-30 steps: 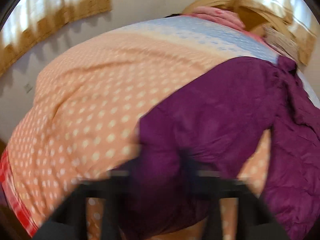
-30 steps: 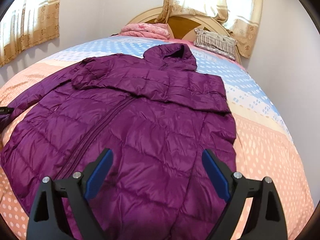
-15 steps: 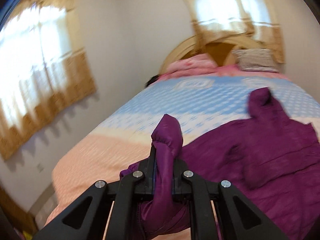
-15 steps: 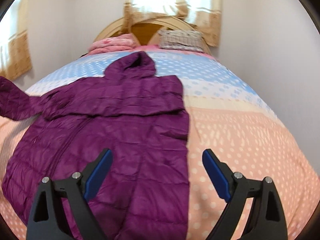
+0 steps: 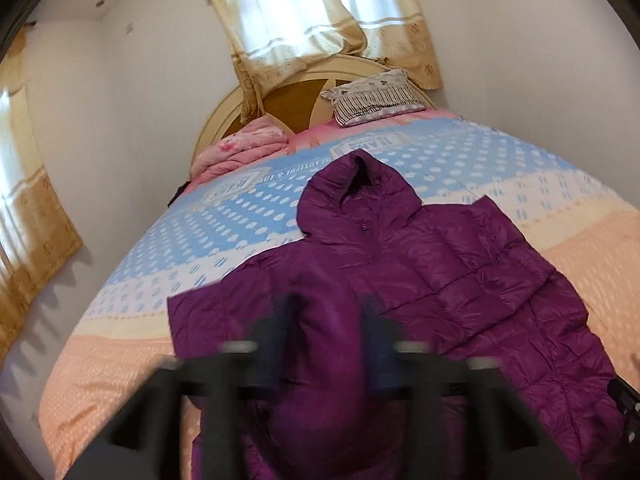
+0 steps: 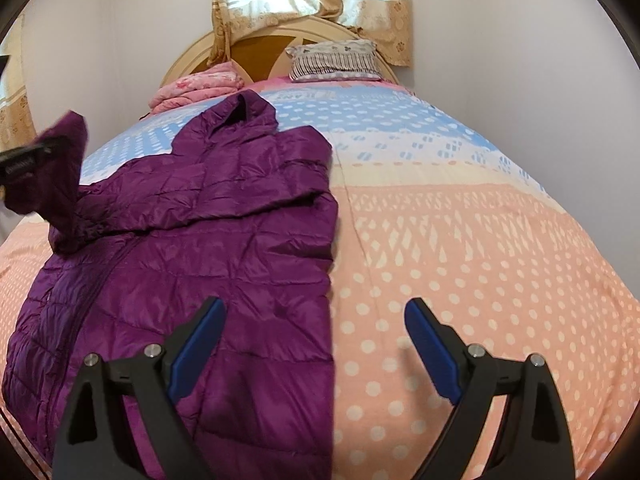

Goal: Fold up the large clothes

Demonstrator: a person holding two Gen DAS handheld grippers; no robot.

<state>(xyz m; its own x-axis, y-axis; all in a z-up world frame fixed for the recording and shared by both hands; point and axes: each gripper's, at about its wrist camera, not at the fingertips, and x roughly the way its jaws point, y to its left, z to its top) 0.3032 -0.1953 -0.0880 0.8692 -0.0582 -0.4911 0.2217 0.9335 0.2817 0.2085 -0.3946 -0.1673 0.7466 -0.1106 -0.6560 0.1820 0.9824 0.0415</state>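
A purple hooded puffer jacket (image 5: 440,264) lies front up on the bed, hood toward the headboard, its right sleeve folded across the chest. My left gripper (image 5: 326,320) is blurred over the jacket's left side. Its jaws are opening, with the left sleeve (image 5: 320,368) still lying between the spread fingers. In the right wrist view that sleeve (image 6: 60,160) hangs raised at the far left beside the left gripper (image 6: 24,160). My right gripper (image 6: 316,320) stands open and holds nothing, hovering low over the jacket's (image 6: 224,216) right side edge.
The bed's dotted quilt (image 6: 460,264) is peach near me and blue farther off. A striped pillow (image 5: 376,98) and a folded pink blanket (image 5: 244,148) lie by the wooden headboard (image 5: 296,100). White walls and curtained windows close in on both sides.
The left gripper carried the sleeve from the bed's left side up and over the jacket, and its jaws have spread apart. The right gripper drifted right, toward the jacket's edge.
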